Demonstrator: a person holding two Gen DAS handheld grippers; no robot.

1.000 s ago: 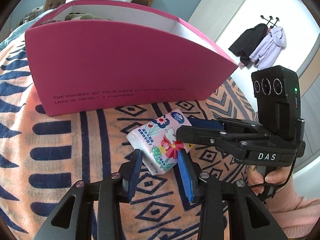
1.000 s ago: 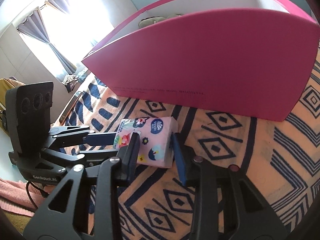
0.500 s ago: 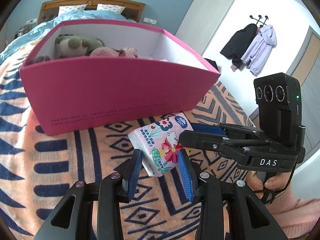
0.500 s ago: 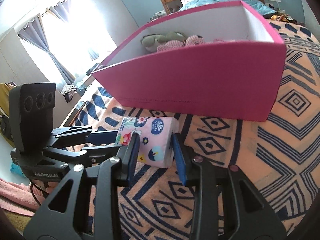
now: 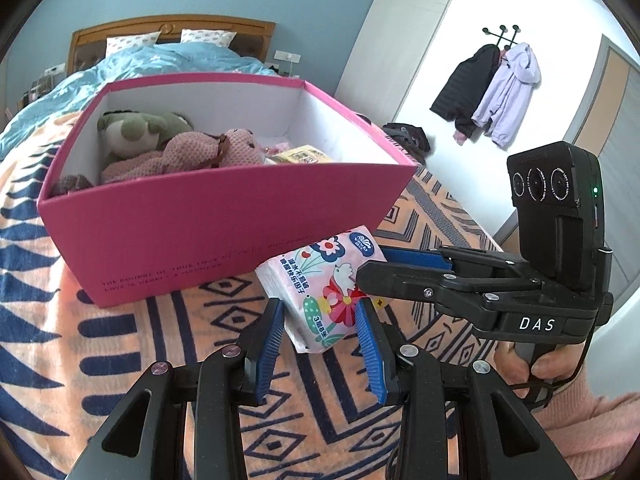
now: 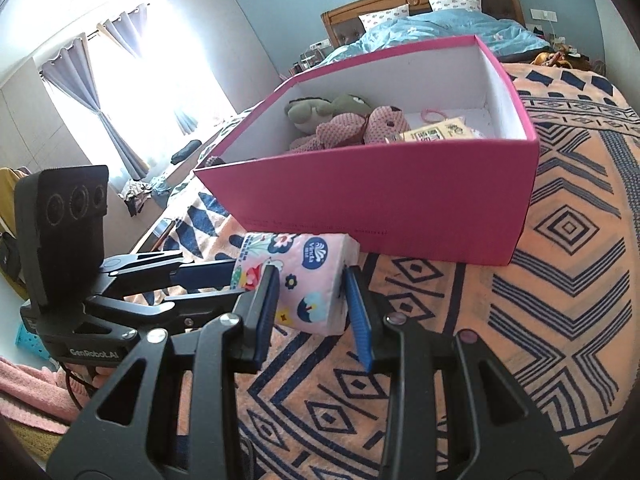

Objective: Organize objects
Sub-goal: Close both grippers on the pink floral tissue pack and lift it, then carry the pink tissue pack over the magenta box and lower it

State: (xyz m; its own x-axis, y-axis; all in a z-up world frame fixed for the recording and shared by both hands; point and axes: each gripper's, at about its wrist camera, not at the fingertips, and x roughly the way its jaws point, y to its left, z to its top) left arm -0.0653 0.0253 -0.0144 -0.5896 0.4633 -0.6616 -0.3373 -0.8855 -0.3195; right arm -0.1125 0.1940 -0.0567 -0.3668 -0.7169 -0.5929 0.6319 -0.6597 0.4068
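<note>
Notably, "Vinda" tissue pack [image 6: 310,276], "DAS" on right tool [image 5: 404,268], "GenRobot.AI" on left tool [image 6: 208,276]

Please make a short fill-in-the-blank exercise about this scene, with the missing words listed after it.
1. Both grippers hold one pack of ____ between their jaws.
2. The pink box stands on a patterned ____.
3. Inside the box, a green plush toy lies beside a ____ plush toy.
4. The box has no ____ on it, so its contents show.

Missing words: tissues; blanket; pink; lid
</note>
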